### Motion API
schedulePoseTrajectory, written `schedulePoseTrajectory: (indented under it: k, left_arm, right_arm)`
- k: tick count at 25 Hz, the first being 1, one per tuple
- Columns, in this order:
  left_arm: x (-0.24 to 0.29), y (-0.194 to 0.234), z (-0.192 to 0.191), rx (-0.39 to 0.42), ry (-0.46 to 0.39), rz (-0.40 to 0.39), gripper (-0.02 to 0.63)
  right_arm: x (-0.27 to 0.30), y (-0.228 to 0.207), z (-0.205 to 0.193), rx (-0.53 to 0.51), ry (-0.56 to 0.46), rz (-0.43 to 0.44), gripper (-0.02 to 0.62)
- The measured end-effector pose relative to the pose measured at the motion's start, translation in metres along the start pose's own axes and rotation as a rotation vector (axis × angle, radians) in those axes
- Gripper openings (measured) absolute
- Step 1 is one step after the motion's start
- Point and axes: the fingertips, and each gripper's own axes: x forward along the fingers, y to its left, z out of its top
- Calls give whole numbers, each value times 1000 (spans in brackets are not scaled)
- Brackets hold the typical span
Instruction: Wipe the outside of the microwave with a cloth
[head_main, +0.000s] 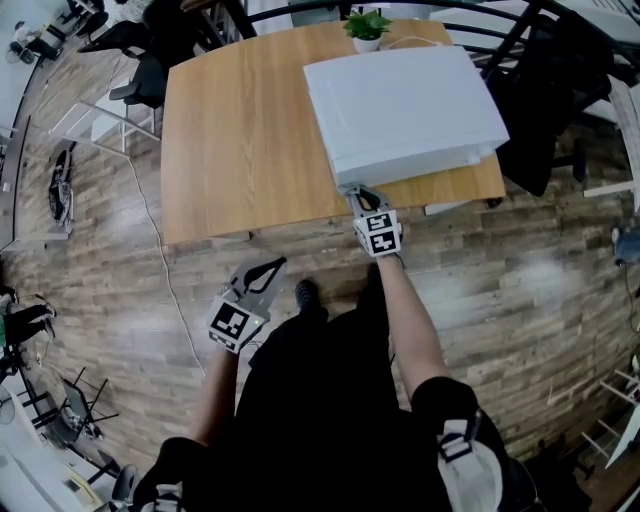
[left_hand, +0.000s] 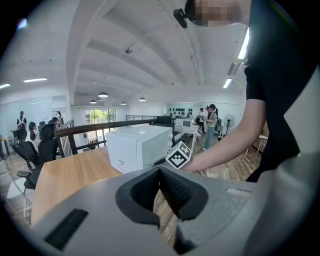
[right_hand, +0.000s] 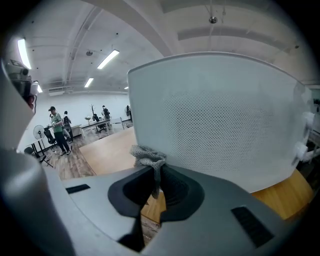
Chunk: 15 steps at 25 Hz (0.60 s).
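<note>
1. My left gripper (head_main: 268, 266) hangs low over the wooden floor (head_main: 120, 250), off the near edge of the table (head_main: 240, 140) and well apart from everything on it. Its pads are pressed together with nothing between them. I judge it is parked there so that it stays out of the wiping arm's path
2. The near-left part of the table is bare wood, so I have free room to swing around the appliance from that side
3. My right gripper (head_main: 356, 190) reaches over the table's near edge, its jaws clenched on the cloth (right_hand: 148, 155). A grey bunch stands up above the pads and a short tail hangs down between them. Pinching it in the middle leaves a soft wad at the front to rub with, so the hard jaws need not scrape the casing
4. The microwave (head_main: 400, 100) sits toward the near right corner of the table. The cloth wad is at the lower near corner of its perforated side panel (right_hand: 220, 115), touching it or just beside it; I cannot tell which. Starting at a corner lets me work across the panel in steady strokes, and I judge most of the outside is yet to be wiped
5. A small potted plant (head_main: 367, 28) stands at the far edge behind the microwave, clear of my reach
</note>
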Motion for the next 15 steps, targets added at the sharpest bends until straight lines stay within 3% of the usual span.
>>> schedulePoseTrajectory:
  k: [15]
  left_arm:
    - [26,-5,6,-9,7,-20,3]
  right_arm:
    - [-12,-46,-11,-17,25,-47,29]
